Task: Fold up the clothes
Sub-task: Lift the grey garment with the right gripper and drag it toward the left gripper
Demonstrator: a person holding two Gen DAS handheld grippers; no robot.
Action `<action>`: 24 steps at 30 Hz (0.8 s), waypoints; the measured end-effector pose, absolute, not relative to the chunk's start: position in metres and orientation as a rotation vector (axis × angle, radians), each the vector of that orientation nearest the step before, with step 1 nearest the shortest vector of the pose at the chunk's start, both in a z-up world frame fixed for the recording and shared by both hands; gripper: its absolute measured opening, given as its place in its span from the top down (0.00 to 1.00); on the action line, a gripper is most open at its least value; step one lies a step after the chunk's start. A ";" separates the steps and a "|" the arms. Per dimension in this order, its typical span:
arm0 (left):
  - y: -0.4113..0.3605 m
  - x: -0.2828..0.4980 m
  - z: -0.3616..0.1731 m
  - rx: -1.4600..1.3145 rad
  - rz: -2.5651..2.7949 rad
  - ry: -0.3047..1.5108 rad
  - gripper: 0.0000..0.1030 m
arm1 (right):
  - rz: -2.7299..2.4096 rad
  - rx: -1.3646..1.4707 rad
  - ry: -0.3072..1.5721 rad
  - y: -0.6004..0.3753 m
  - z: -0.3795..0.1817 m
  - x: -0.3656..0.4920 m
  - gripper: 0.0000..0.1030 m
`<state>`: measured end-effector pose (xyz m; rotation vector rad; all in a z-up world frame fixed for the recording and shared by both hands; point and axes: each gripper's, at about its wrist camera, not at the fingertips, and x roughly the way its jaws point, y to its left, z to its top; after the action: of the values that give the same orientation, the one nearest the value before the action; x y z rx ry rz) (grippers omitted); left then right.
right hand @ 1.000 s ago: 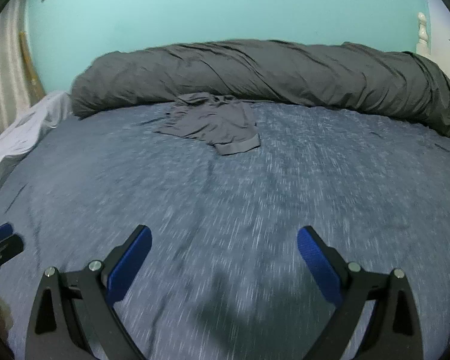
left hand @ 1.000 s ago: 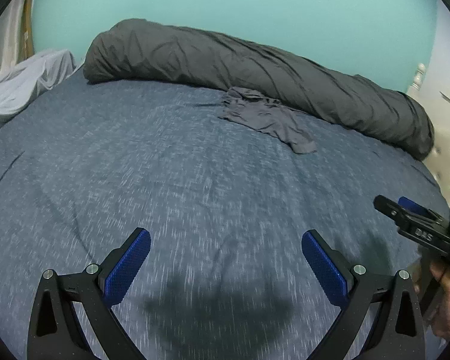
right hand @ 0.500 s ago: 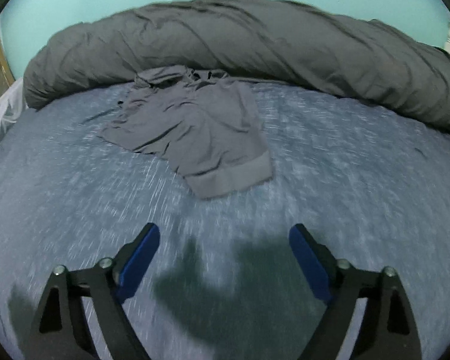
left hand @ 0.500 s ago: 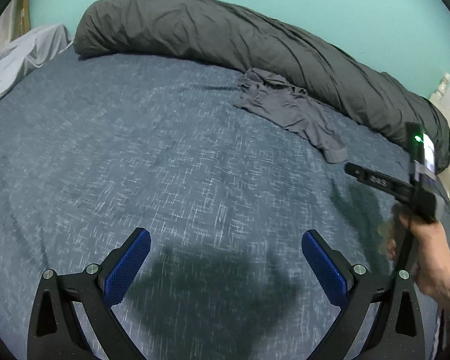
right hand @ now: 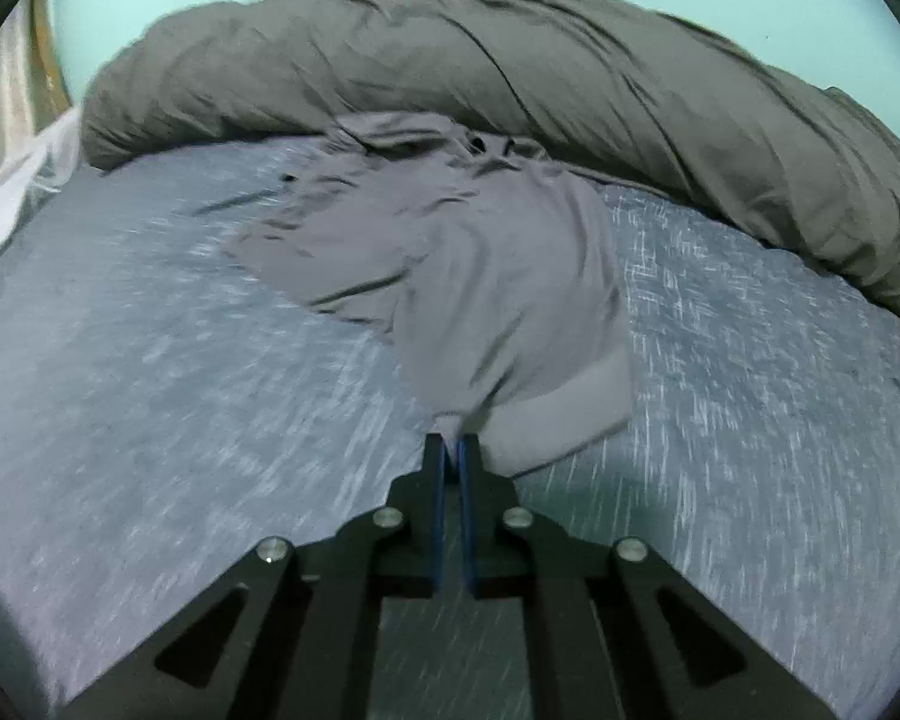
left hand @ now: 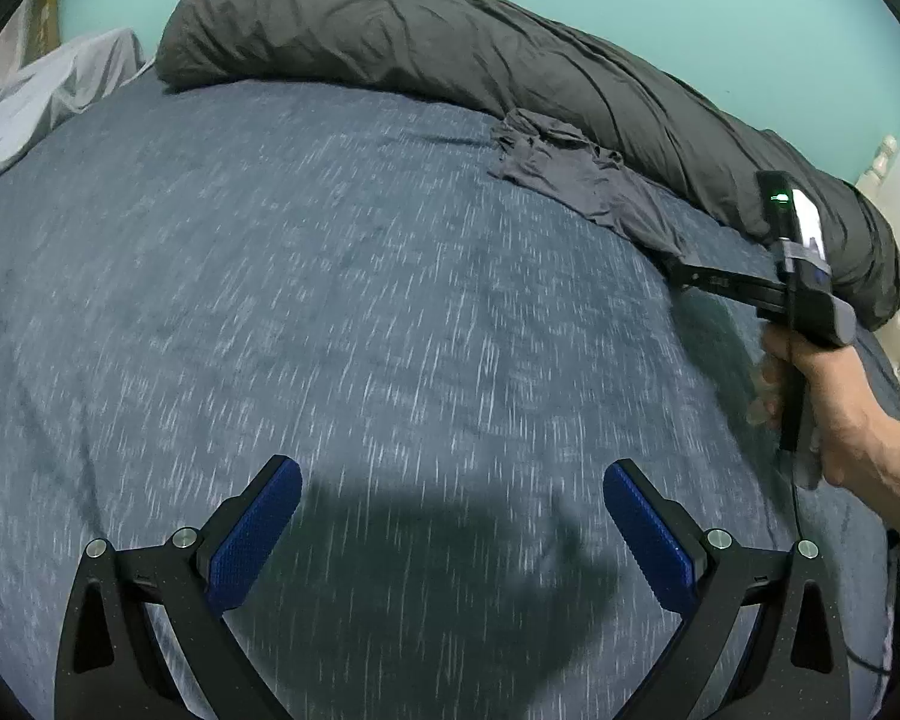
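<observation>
Near far edge of bed [left hand: 330, 300], against rolled duvet [right hand: 510, 72]: grey garment [right hand: 462, 252], rumpled. Right gripper [right hand: 451, 450] fingers, spread a second ago, now clamped on hem. Left gripper [left hand: 450, 516] fingers apart, empty. Folding underway, judged.

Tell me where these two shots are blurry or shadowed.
Left wrist view: bedsheet streaked by motion blur, a dark shadow between the left gripper fingers. Right wrist view: garment hem and sheet smeared; the right gripper itself stays sharp. Both bend at the fisheye edges.
</observation>
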<state>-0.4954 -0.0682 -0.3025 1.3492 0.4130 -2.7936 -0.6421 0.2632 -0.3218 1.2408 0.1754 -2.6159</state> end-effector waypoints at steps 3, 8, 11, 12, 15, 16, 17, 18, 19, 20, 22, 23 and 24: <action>-0.064 -0.475 -0.297 1.339 -2.808 0.406 0.00 | -2.601 1.188 0.160 0.265 -0.305 -0.608 0.97; -0.059 -0.428 -0.283 1.304 -2.837 0.420 0.00 | -2.551 1.093 0.120 0.263 -0.272 -0.533 0.97; -0.053 -0.397 -0.277 1.281 -2.857 0.417 0.00 | -2.534 1.042 0.062 0.264 -0.255 -0.487 0.97; -0.051 -0.387 -0.275 1.272 -2.865 0.413 0.00 | -2.530 1.030 0.041 0.265 -0.251 -0.472 0.97; -0.046 -0.355 -0.270 1.249 -2.883 0.419 0.00 | -2.518 0.994 0.012 0.267 -0.241 -0.430 0.97; -0.045 -0.345 -0.269 1.237 -2.888 0.420 0.00 | -2.513 0.982 0.005 0.267 -0.238 -0.416 0.97; -0.044 -0.335 -0.268 1.223 -2.894 0.421 0.00 | -2.509 0.970 -0.001 0.267 -0.235 -0.403 0.97; -0.043 -0.325 -0.267 1.210 -2.900 0.421 0.00 | -2.505 0.959 -0.007 0.268 -0.232 -0.389 0.97; -0.042 -0.315 -0.266 1.199 -2.902 0.423 0.00 | -2.501 0.947 -0.014 0.268 -0.229 -0.375 0.97; -0.041 -0.306 -0.266 1.189 -2.904 0.424 0.00 | -2.496 0.935 -0.020 0.269 -0.226 -0.361 0.97; -0.039 -0.286 -0.266 1.170 -2.907 0.428 0.00 | -2.488 0.912 -0.032 0.269 -0.221 -0.334 0.97; -0.038 -0.277 -0.266 1.160 -2.909 0.430 0.00 | -2.483 0.900 -0.038 0.270 -0.218 -0.320 0.97; -0.037 -0.268 -0.265 1.153 -2.906 0.439 0.00 | -2.479 0.888 -0.044 0.270 -0.215 -0.306 0.97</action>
<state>-0.2678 -0.0371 -0.2651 1.1525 0.4390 -2.9056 -0.3059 0.2701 -0.2148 0.8883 -0.0443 -2.4786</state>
